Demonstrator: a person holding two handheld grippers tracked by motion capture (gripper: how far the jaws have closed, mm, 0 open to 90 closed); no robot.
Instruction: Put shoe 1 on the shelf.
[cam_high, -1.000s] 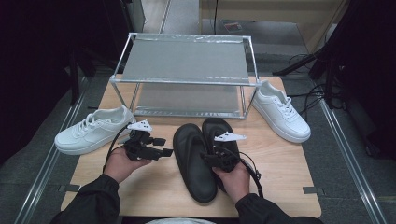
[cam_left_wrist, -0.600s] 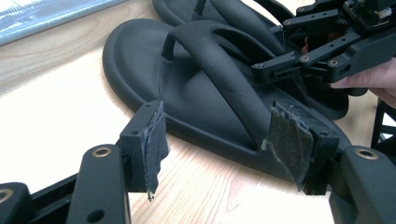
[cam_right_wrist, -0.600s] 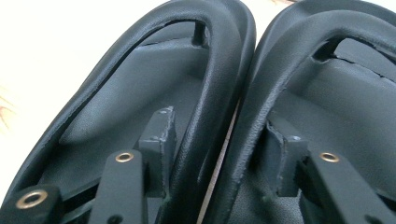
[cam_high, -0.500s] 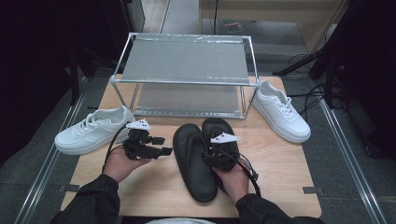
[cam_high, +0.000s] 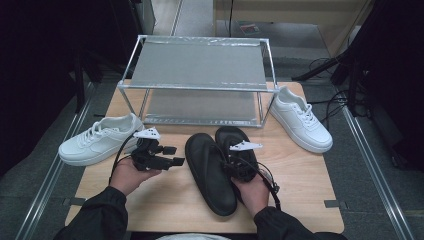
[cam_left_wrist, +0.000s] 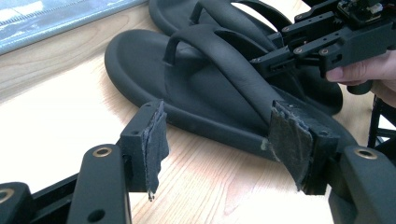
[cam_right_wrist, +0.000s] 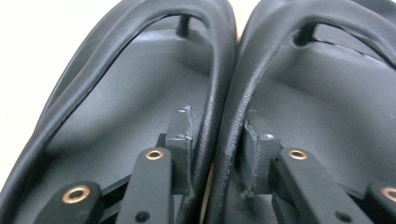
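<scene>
At frame centre, the right gripper has just been closing on two soft black rubber flip-flops' adjoining straps, a light, pliable hold, while the left gripper gapes empty.

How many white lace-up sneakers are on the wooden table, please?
2: one white lace-up sneaker lies at the table's left edge, the other white lace-up sneaker at the right, beside the metal shelf rack.
</scene>
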